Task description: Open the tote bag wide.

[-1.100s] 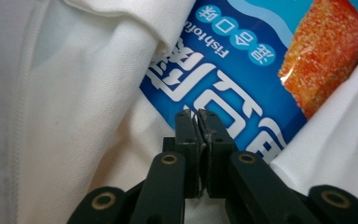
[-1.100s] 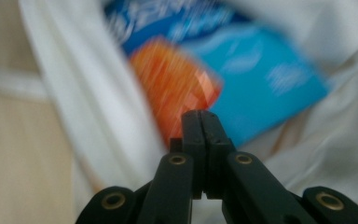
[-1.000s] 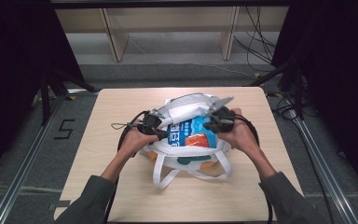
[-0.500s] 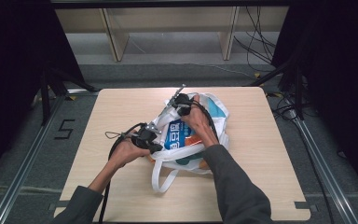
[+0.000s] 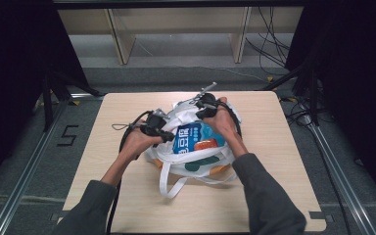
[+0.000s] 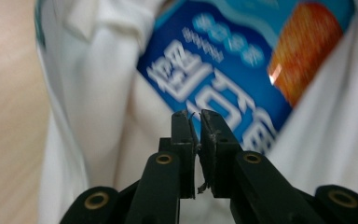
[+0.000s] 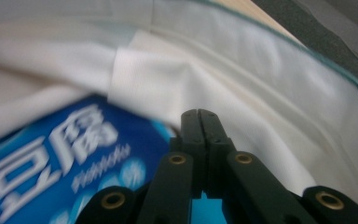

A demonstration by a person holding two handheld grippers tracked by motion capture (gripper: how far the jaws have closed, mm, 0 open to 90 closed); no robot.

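Observation:
A white cloth tote bag lies in the middle of the wooden table, its looped handles trailing toward me. A blue snack package with an orange picture shows in its mouth. My left gripper sits at the bag's left edge. In the left gripper view its jaws are shut, a hairline apart, over the package and white cloth, with nothing seen between them. My right gripper is at the bag's far rim. It is shut against the cloth above the package.
Bare tabletop surrounds the bag on all sides. Beyond the far edge stand wooden shelf legs, with loose cables on the floor. Black stands and drapes flank the table. A "5" mark is on the floor at left.
A second ago both grippers held the bag's sides apart. The right gripper has since crossed to the far rim, and the left has let go and come back to the left edge.

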